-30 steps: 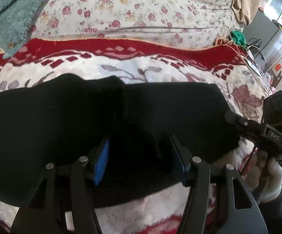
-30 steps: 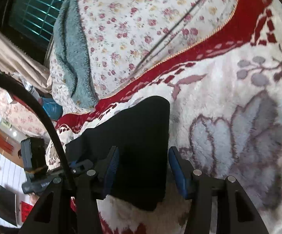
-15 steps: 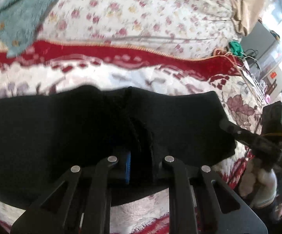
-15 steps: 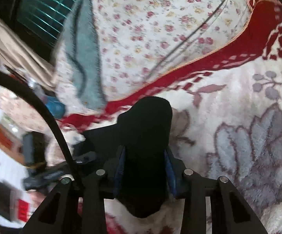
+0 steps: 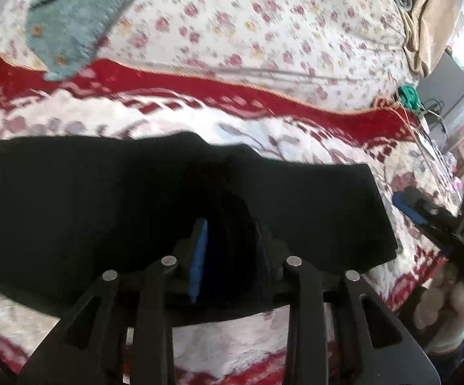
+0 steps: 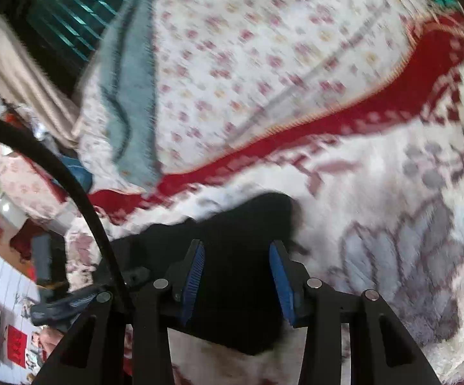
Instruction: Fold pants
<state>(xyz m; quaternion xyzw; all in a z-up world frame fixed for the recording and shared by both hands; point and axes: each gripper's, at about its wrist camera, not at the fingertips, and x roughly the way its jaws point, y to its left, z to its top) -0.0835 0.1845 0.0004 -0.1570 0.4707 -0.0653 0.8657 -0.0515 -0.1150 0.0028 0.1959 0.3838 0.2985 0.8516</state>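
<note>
**Pants lie crosswise ahead of me, one gripper at each stretch of the near edge**

The black pants [image 5: 110,211] lie flat on the bed's plush red-and-white blanket [image 5: 264,128], a long band running left to right across my left wrist view. That long axis is what the coming fold turns on: the near edge is at my grippers and the far edge lies straight ahead, toward the red border.

My left gripper [image 5: 232,256] sits at the middle of the near edge with a raised ridge of cloth between its blue pads. Its jaws are opening a little, yet in this view the bunched fabric fills the narrow gap, so I judge that I have hold of it.

My right gripper [image 6: 236,276] is at the band's right end, where a rounded end of the pants [image 6: 264,215] shows just past its tips. Its jaws are opening and stand about halfway; cloth lies between the pads, but I see a gap beside them and judge it loose.

The left gripper is at the middle and the right at the end, so carrying the near edge forward would need both together.
</note>
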